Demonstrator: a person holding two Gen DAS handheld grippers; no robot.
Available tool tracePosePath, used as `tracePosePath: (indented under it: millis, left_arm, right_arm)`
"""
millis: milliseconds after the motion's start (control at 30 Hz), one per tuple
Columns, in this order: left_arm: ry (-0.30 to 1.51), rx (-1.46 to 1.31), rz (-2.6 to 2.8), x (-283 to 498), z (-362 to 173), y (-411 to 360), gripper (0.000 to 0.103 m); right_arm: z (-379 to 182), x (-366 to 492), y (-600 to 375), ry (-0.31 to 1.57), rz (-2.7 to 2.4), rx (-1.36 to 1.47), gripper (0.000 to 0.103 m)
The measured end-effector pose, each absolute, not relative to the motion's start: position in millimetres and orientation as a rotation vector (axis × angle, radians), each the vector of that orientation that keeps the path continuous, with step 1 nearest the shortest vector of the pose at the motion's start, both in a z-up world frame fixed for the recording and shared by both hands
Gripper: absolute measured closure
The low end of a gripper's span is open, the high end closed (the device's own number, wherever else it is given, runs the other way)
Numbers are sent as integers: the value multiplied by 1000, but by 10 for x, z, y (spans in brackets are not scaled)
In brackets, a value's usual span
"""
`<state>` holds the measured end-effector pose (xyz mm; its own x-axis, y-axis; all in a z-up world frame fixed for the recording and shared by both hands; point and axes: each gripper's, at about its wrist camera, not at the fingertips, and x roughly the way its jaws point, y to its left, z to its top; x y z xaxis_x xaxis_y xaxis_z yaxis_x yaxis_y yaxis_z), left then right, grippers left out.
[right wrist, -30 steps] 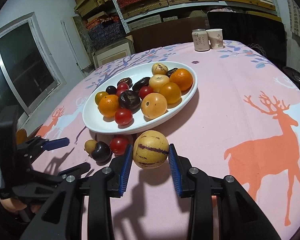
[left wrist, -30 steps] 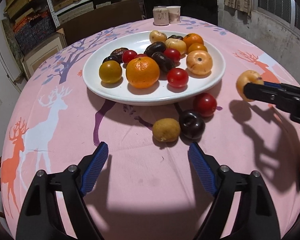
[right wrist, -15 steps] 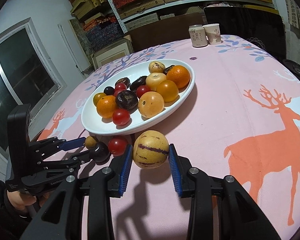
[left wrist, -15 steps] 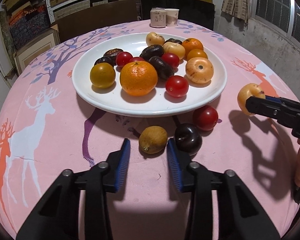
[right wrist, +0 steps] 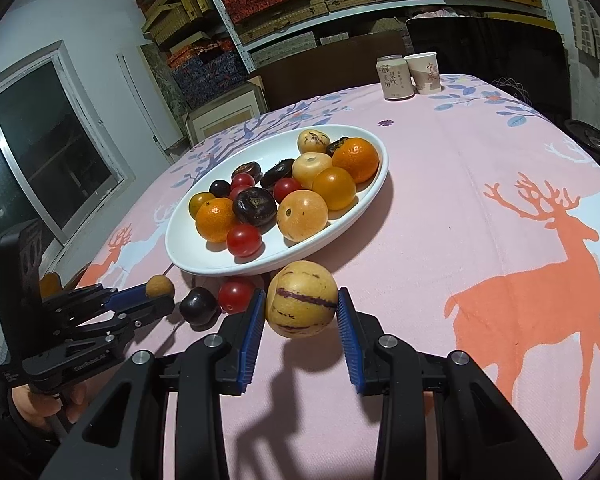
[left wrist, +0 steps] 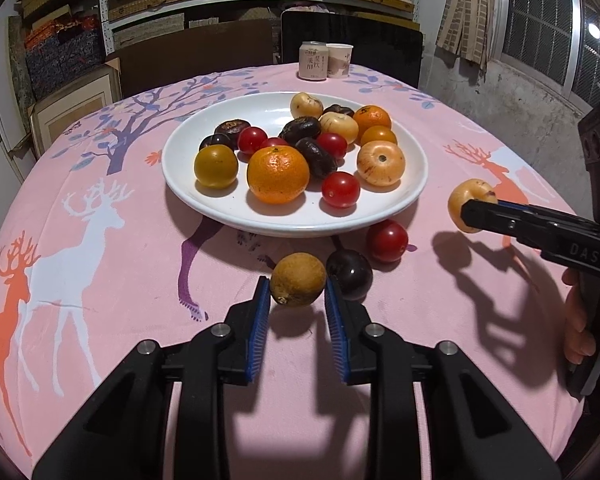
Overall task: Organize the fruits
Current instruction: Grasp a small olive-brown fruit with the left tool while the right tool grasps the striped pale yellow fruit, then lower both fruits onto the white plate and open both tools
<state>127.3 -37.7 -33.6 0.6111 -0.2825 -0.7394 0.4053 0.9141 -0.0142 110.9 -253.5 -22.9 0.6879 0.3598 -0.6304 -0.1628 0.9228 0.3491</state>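
Left gripper (left wrist: pixel 294 306) now clamped on small brown fruit (left wrist: pixel 297 279); a second back wide open and short of it, half a second back jaws straddling it on the cloth. Fruit now pinched between the blue pads (left wrist: pixel 261 312), shadow on tablecloth (left wrist: pixel 100 280) below suggests slightly lifted, not sure. Grasp step looks done, next likely carry to white plate (left wrist: pixel 188 196) just ahead. Dark plum (left wrist: pixel 350 274) right beside the right-hand pad, touching or nearly, can't tell; red tomato (left wrist: pixel 387 240) just beyond, at plate edge, both left on cloth.

Right gripper (right wrist: pixel 302 322) unchanged, gripping striped yellow fruit (right wrist: pixel 302 305) between its pads, held just off the cloth near plate rim (right wrist: pixel 364 216), same as a second ago. Seen from left camera off to the right, level with plate's near edge.

Plate already loaded with oranges, tomatoes, dark fruits. Two fruits in hand, two loose ones remaining, so task judged well along. Risk: plum nudged when the left lifts away
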Motion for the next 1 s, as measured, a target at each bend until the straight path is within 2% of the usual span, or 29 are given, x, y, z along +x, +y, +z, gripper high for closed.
tracePosePath:
  millis: [300,533,767,1000]
  left_arm:
    - [786,117,-396,1162,-192,-281,76]
    - [721,96,-373,1250,77,-294,76]
    - [691,103,-369,1562,244,-444,76]
    - [710,107,-355,2013,230,-582,76]
  right_arm:
    - [-141,1064,-2504,734,294,251,66]
    - [259,1048,-2457,685,345,225,67]
    - [678,1455,-2435,677,352,194,67]
    - [699,1977,-2276,726,343,150,67]
